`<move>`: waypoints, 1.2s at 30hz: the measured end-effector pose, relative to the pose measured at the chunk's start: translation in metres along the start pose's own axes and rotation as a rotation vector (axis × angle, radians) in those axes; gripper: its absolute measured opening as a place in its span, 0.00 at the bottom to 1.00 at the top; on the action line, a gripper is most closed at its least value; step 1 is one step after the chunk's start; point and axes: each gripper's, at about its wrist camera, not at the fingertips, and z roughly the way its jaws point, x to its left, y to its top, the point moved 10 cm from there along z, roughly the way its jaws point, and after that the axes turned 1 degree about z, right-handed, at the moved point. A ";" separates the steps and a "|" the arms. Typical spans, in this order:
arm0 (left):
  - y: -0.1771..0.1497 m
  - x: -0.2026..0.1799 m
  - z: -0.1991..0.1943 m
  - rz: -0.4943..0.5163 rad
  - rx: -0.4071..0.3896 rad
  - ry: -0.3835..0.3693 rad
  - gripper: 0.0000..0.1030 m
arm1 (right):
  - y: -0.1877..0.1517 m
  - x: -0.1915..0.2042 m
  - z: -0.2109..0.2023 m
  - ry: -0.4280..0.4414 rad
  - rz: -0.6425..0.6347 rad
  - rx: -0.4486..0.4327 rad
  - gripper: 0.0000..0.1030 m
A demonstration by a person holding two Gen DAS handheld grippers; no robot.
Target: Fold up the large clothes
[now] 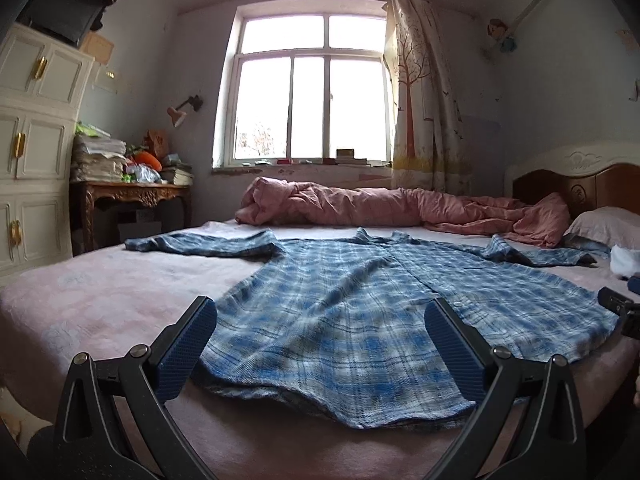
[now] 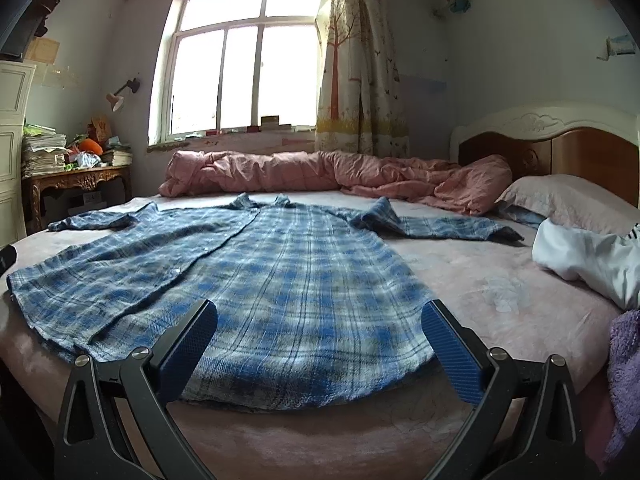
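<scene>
A blue plaid long-sleeved shirt (image 1: 344, 312) lies spread flat on the pink bed (image 1: 100, 292), collar toward the window, both sleeves stretched sideways. It also shows in the right wrist view (image 2: 280, 280). My left gripper (image 1: 320, 312) is open and empty, just above the shirt's hem at its left half. My right gripper (image 2: 318, 314) is open and empty, above the hem at the shirt's right half. The right gripper's tip shows at the right edge of the left wrist view (image 1: 618, 308).
A rumpled pink duvet (image 2: 320, 176) lies along the far side of the bed. A pillow (image 2: 568, 200) and white clothing (image 2: 588, 260) lie right by the headboard (image 2: 560, 144). A purple cloth (image 2: 624, 376) is at the right edge. A cluttered side table (image 1: 132, 192) and white cabinet (image 1: 36, 144) stand left.
</scene>
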 end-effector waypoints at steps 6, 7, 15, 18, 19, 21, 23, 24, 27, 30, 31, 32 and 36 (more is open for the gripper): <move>0.004 0.006 -0.001 -0.036 -0.015 0.007 1.00 | -0.002 -0.004 0.003 0.023 0.033 0.027 1.00; 0.004 0.006 0.000 -0.034 -0.011 0.000 1.00 | -0.002 -0.005 0.003 0.026 0.040 0.028 1.00; 0.011 0.011 -0.003 -0.031 -0.041 0.000 1.00 | -0.001 -0.007 0.002 0.030 0.056 0.024 1.00; 0.011 0.008 -0.004 -0.012 -0.044 0.004 1.00 | -0.001 -0.007 0.002 0.031 0.056 0.023 1.00; 0.011 0.006 -0.004 -0.004 -0.048 0.007 1.00 | -0.001 -0.007 0.002 0.029 0.055 0.022 1.00; 0.012 0.003 -0.007 0.013 -0.061 0.017 1.00 | -0.001 -0.007 0.002 0.028 0.052 0.021 1.00; 0.013 -0.002 -0.009 0.037 -0.074 0.017 1.00 | 0.000 -0.008 0.001 0.031 0.056 0.015 1.00; 0.013 -0.005 -0.009 0.052 -0.076 0.014 1.00 | 0.000 -0.009 0.000 0.032 0.059 0.007 1.00; 0.010 -0.013 -0.012 0.090 -0.084 0.024 1.00 | 0.000 -0.008 -0.002 0.029 0.059 -0.013 1.00; 0.007 -0.019 -0.012 0.099 -0.072 0.001 1.00 | 0.001 -0.006 -0.003 0.030 0.054 -0.018 1.00; 0.006 -0.020 -0.011 0.094 -0.066 -0.009 1.00 | 0.001 -0.005 -0.004 0.030 0.054 -0.019 1.00; 0.005 -0.020 -0.011 0.090 -0.064 -0.009 1.00 | 0.001 -0.006 -0.004 0.029 0.054 -0.019 1.00; 0.005 -0.018 -0.012 0.076 -0.075 0.006 1.00 | 0.000 -0.003 -0.003 0.038 0.023 0.008 1.00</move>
